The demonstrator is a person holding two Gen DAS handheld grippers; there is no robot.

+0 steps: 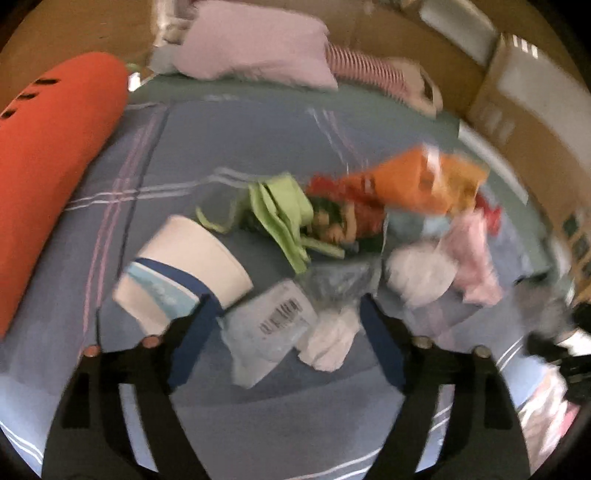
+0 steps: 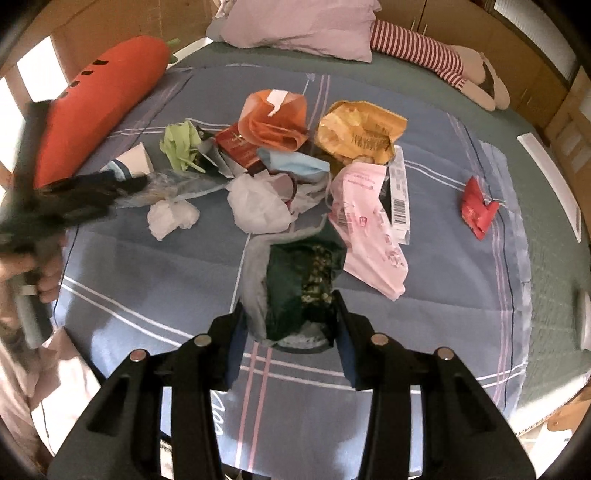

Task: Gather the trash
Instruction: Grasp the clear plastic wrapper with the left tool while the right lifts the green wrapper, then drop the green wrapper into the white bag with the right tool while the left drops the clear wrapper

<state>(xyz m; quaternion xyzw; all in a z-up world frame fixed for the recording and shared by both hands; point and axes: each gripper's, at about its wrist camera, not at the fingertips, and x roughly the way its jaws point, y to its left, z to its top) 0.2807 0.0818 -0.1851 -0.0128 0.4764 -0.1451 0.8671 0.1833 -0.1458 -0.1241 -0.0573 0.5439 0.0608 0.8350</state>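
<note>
A pile of trash lies on a blue striped cloth (image 2: 155, 266) on the bed: orange bag (image 2: 275, 120), yellow bag (image 2: 360, 133), pink bag (image 2: 369, 229), white plastic (image 2: 258, 205), crumpled tissue (image 2: 168, 218), green paper (image 2: 181, 146), paper cup (image 2: 135, 158), red wrapper (image 2: 476, 210). My right gripper (image 2: 291, 328) is shut on a dark green bag with grey plastic (image 2: 299, 288), low over the cloth. My left gripper (image 1: 291, 314) is open over a clear barcoded wrapper (image 1: 269, 328) and the tissue (image 1: 332, 343), next to the cup (image 1: 184, 266). The left wrist view is blurred.
A long orange carrot plush (image 2: 103, 107) lies along the left side of the bed. A lilac pillow (image 2: 299, 26) and a striped plush (image 2: 436, 62) lie at the head. Wooden walls and furniture (image 2: 546, 96) surround the bed.
</note>
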